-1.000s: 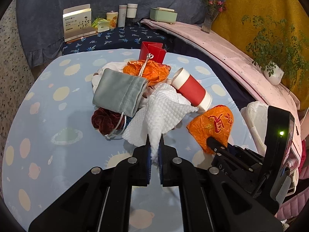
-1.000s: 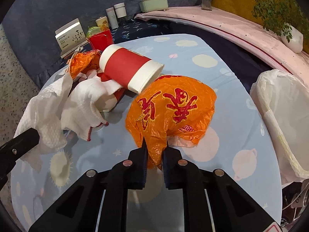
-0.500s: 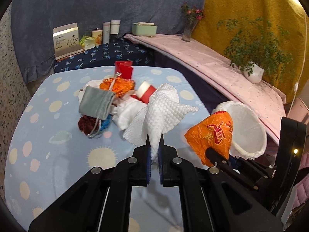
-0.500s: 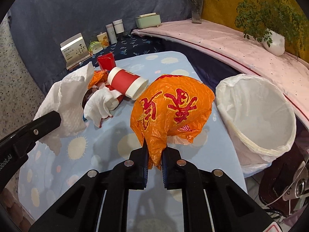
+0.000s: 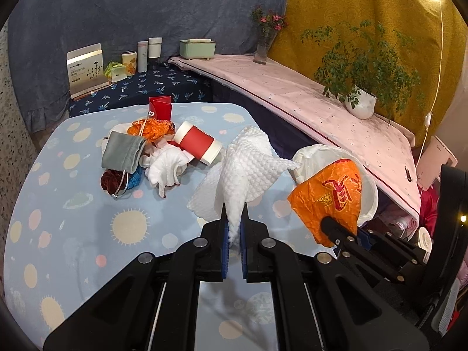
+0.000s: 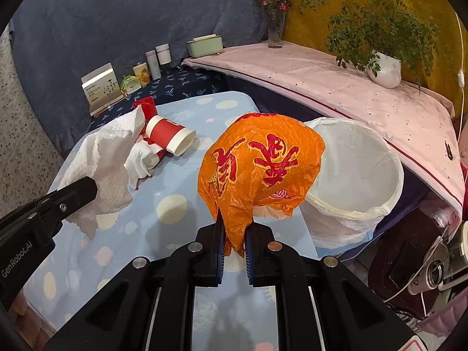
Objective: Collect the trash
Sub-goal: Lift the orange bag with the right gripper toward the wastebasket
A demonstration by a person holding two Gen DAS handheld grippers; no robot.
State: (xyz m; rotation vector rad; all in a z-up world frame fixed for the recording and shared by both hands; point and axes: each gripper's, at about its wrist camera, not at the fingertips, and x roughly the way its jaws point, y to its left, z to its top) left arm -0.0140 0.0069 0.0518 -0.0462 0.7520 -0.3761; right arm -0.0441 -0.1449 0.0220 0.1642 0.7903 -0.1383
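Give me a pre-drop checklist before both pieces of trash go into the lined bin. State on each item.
1. Left gripper shut on the white paper towel: ok.
2. Right gripper shut on the orange plastic bag: ok.
3. Both pieces lifted off the blue tablecloth: ok for most of each; the lowest folds, cannot tell.
4. White lined bin open, liner folded over the rim, nothing visible inside: ok.
5. Orange plastic bag above the bin mouth: not ok; it hangs beside the rim, over the table edge.
6. Red paper cup and the rest of the pile left on the table: ok, none dragged along.
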